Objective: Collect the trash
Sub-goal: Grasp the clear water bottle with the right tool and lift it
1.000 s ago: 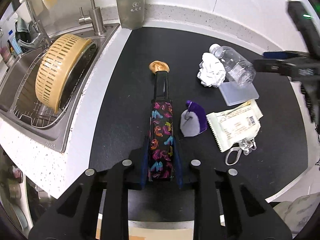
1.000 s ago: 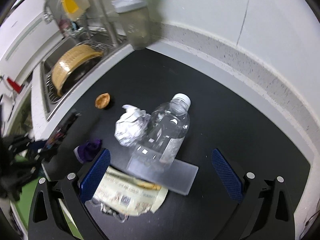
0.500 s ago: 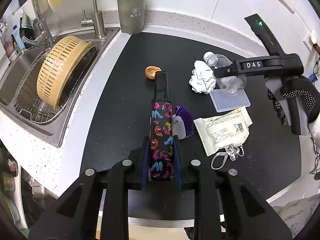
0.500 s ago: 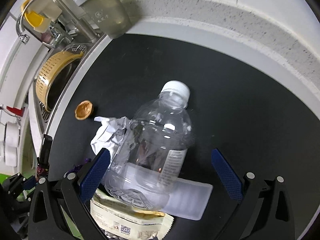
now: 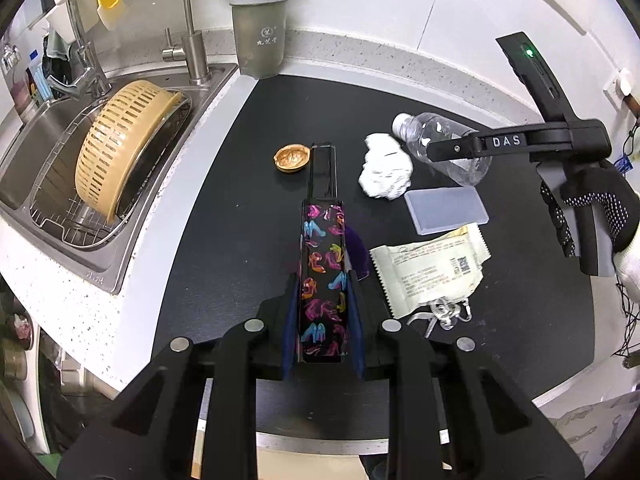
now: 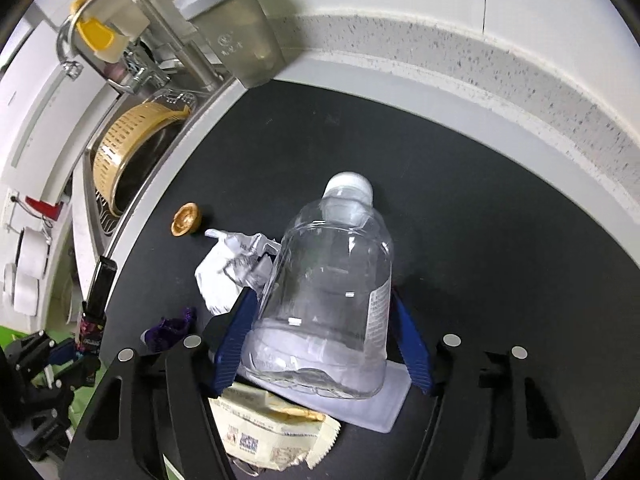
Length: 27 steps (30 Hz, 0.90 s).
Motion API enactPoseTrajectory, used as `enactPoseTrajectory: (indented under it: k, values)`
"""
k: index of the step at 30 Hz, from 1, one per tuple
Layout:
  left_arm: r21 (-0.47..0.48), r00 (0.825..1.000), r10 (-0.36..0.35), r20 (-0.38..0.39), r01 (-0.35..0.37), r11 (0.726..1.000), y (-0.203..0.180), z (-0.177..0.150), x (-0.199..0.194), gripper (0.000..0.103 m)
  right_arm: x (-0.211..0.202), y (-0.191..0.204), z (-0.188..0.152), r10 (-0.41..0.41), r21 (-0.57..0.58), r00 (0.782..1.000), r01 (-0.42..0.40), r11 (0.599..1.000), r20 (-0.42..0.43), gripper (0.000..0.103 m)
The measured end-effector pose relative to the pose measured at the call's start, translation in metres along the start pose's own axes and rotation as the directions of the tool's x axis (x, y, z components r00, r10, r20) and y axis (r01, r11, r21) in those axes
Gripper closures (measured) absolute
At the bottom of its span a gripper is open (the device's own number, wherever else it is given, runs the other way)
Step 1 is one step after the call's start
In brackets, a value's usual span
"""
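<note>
White capital letters "DAS" stand on the black bar of the right gripper [image 5: 516, 142]. The grey translucent shaker cup with a grey lid [image 5: 259, 46] bears a small round white emblem over a short line of characters too small to read. The cream foil snack wrapper [image 5: 430, 266] carries fine print and a QR code, none legible.

Both views are brightly and evenly lit from above, with soft shadows. White glints are seen on the clear bottle [image 6: 328, 300]. Straight edges are bowed by fisheye distortion, and corners are vignetted black.
</note>
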State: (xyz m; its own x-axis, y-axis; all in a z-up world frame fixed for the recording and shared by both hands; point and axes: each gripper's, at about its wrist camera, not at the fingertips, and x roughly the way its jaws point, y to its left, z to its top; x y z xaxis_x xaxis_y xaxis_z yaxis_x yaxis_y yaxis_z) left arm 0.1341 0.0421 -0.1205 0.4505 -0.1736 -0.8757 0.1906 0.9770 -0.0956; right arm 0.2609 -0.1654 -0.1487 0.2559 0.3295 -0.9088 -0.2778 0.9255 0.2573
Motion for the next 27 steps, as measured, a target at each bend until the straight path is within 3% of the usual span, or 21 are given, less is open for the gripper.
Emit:
enactPoseTrajectory:
  k: [15, 22, 27]
  values:
    - [-0.039, 0.999, 0.007, 0.035, -0.005, 0.999, -0.022, -0.015, -0.033, 0.081, -0.072, 0.018, -0.033, 0.007, -0.151, 0.994, 0.010, 0.989, 0.110, 0.044]
    - [-0.090, 0.997, 0.046, 0.063, -0.040, 0.995, -0.022, -0.038, -0.065, 0.081, -0.110, 0.061, -0.055, 0.083, -0.273, 0.985, -0.039, 0.961, 0.150, 0.044]
    - [-0.152, 0.991, 0.105, 0.083, -0.091, 0.984, -0.010, -0.068, -0.097, 0.081, -0.127, 0.115, -0.075, 0.174, -0.395, 0.974, -0.105, 0.913, 0.144, 0.044]
